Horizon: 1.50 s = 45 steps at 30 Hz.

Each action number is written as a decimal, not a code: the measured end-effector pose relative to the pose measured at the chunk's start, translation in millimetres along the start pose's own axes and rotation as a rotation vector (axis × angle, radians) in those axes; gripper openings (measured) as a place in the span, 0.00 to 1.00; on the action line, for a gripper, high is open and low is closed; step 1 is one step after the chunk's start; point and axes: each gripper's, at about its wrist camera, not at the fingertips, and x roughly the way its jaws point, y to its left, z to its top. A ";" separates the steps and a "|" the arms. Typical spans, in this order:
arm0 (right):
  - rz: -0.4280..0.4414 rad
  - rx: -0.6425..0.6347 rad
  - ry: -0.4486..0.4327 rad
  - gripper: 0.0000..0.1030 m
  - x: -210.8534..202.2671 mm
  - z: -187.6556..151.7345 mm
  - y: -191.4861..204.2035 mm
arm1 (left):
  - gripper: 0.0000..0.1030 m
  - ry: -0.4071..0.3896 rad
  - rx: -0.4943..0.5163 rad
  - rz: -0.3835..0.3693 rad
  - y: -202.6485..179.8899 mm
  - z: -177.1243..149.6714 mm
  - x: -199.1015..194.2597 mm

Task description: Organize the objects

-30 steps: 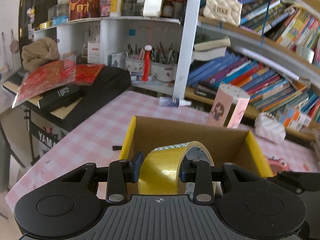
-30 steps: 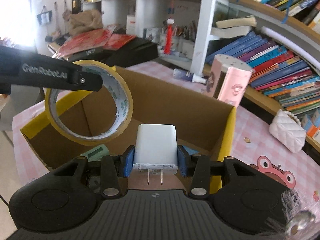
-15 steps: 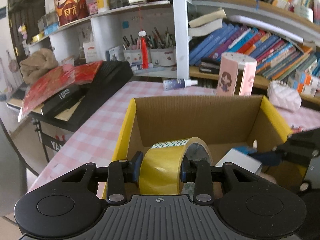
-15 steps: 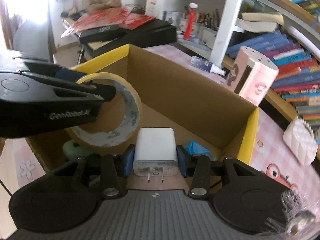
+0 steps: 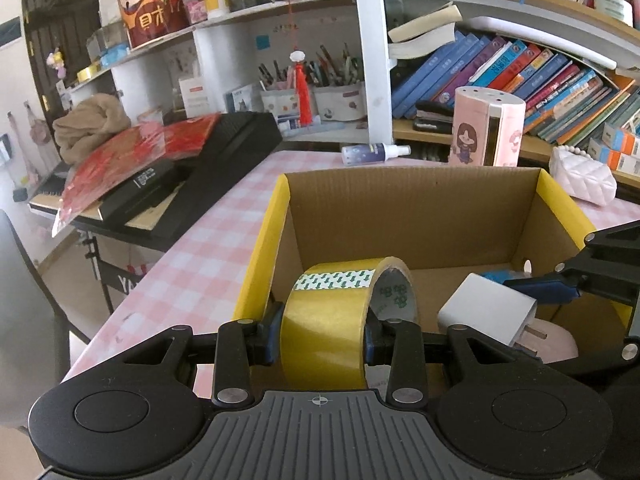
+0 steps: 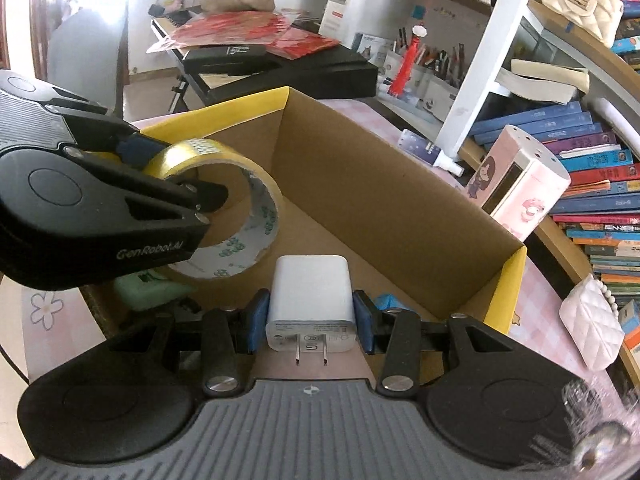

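Note:
An open cardboard box [image 5: 400, 216] with yellow flap edges stands on a pink checked tablecloth. My left gripper [image 5: 324, 336] is shut on a yellow tape roll [image 5: 332, 312], held upright over the box's near left corner. In the right wrist view the same tape roll [image 6: 248, 232] hangs in the left gripper [image 6: 180, 172] just inside the box [image 6: 380, 184]. My right gripper [image 6: 310, 320] is shut on a white plug charger [image 6: 310, 300], prongs toward the camera, over the box's near side. The charger [image 5: 486, 308] also shows at the right of the left wrist view.
Inside the box lie a green item [image 6: 148, 284], a blue item [image 6: 386, 304] and something pink [image 5: 552, 344]. Behind the box stand a pink cartoon container [image 5: 486, 128], a spray bottle [image 5: 372, 152] and a white quilted purse [image 5: 580, 176]. A black keyboard [image 5: 224, 160] lies left; bookshelves stand behind.
The left gripper has sunk with the tape roll toward the box's inside and rolled. The right gripper has rolled too, and its charger has come into the left wrist view.

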 end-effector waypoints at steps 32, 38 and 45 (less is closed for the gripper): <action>-0.055 0.086 -0.124 0.44 -46.4 -1.8 -2.8 | 0.64 -0.184 -0.128 -0.055 26.3 0.7 -71.9; -0.108 0.158 -0.192 0.46 -77.0 -7.8 -1.0 | 0.71 -0.225 -0.130 -0.070 31.9 -7.1 -95.4; -0.181 0.250 -0.226 0.49 -107.0 -28.0 4.0 | 0.73 -0.200 -0.139 -0.092 39.1 -30.5 -110.7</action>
